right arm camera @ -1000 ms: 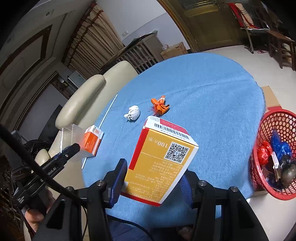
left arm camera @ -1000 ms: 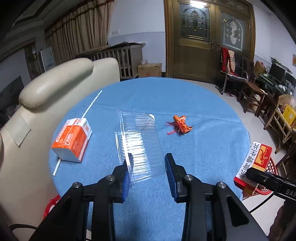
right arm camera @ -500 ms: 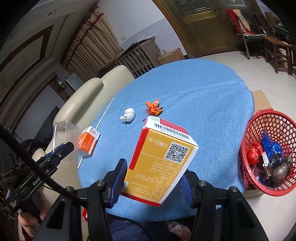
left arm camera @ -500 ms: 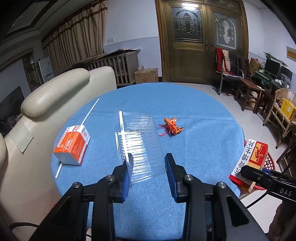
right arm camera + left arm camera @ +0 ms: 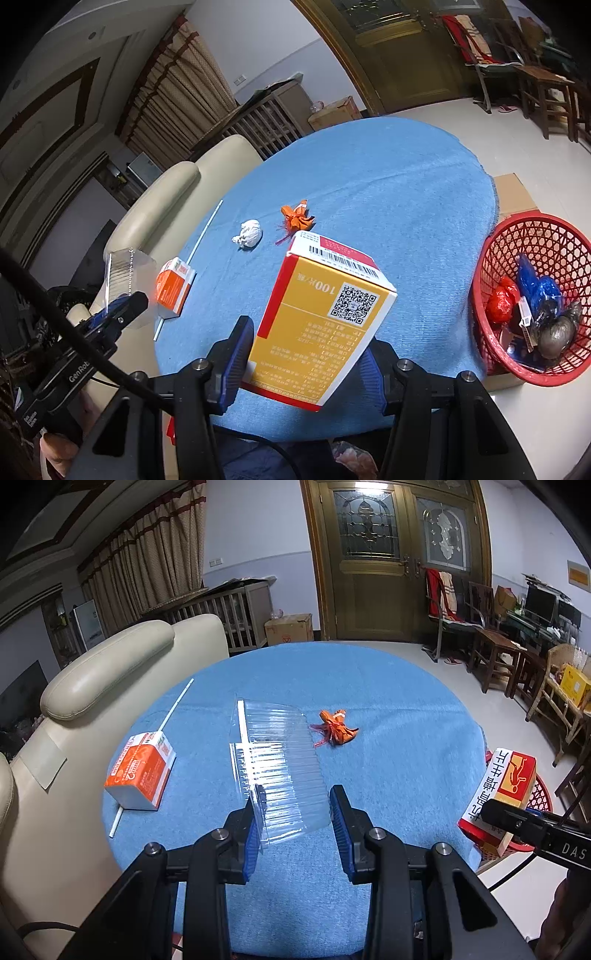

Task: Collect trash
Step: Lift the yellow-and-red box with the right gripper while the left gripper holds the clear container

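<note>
Between right claw [image 5: 303, 354] pads: yellow box [image 5: 321, 325], clamped. Left claw [image 5: 293, 825] grips clear plastic tray [image 5: 277, 764] edge.

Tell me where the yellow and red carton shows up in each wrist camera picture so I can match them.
Left wrist view: the yellow and red carton sits at the right edge, gripped by the right gripper.
Right wrist view: it fills the lower centre between the fingers.
Shared landmark: the orange wrapper on the blue table.

Both wrist cameras look obliquely down, close over the shared blue table [image 5: 388, 701].
</note>
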`<state>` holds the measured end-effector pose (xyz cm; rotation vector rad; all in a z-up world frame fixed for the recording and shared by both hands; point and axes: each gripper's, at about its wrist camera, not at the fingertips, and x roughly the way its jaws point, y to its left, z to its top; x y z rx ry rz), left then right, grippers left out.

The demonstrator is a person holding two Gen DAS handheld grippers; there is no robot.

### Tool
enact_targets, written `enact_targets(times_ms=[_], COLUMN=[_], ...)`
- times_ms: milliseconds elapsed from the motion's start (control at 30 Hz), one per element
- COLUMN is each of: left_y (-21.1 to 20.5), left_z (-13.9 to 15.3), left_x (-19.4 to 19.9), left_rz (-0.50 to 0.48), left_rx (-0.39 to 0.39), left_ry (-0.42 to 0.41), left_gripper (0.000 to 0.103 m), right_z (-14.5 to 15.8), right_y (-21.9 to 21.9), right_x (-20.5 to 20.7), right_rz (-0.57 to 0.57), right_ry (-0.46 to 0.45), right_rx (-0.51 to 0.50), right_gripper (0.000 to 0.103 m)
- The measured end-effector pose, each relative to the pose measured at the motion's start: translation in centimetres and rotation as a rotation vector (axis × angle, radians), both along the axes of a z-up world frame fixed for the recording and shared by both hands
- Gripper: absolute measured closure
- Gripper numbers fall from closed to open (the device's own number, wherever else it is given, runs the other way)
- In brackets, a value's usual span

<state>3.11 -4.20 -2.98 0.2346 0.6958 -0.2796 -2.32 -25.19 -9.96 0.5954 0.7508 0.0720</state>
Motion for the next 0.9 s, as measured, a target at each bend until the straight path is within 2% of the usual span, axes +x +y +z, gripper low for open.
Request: enact_targets(times_ms=[267, 400, 533, 667, 867, 900], left_y=[-0.5, -0.4, 0.1, 1.0, 1.9, 1.9], left_z=[-0.2, -1.0, -3.1, -4.3, -4.8, -4.7], left_x=[-0.1, 0.5, 1.8, 2.6, 2.8, 2.7], left_rz=[-0.011, -0.015, 0.004, 0.035, 0.064, 0.064], left_rx=[0.011, -0.006, -0.021, -0.021, -0.029, -0.027], left_ry=[-0.004, 0.023, 0.094, 0.120, 0.132, 0.128], left_gripper=[0.066, 0.066, 0.066, 0.066, 0.066, 0.066], right_z=[-0.2, -0.6, -2.8, -4.5, -3.6, -3.3], right_y=[-0.3, -0.3, -0.5, -1.8, -2.8, -2.9], right_x=[-0.1, 0.2, 1.5, 1.7, 0.9, 0.6], right_rz=[-0.005, 0.000, -0.011, -0.036, -0.057, -0.068], right_ry=[-0.001, 0.006, 0.044, 0.082, 0.029, 0.010], right_rx=[0.005, -0.003, -0.045, 0.022, 0.059, 0.059], right_gripper=[0.045, 0.045, 0.045, 0.045, 0.044, 0.040])
